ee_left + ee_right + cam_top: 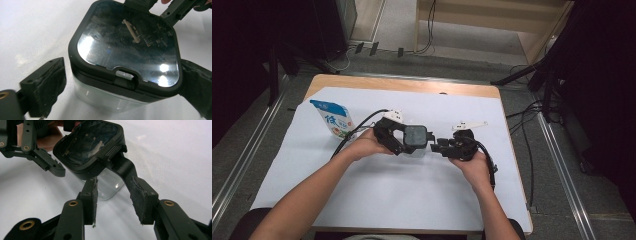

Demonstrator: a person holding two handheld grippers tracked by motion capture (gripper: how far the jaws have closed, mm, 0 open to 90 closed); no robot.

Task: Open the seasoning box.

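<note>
I saw the white-covered table [412,195], and near its middle stood the clear container [415,140] with its dark lid [127,47]. My left gripper [404,142] straddled the container, jaws spread wide beside its walls. My right gripper [113,202], just right of it, stood partly open around the lid's black tab [125,167]. A milk carton [333,119] stood left of the container.

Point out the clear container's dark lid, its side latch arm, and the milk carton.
dark lid [127,45], left gripper view, middle of its glossy top panel.
side latch arm [124,167], right gripper view, middle of the black strap.
milk carton [333,120], high view, printed front face.
</note>
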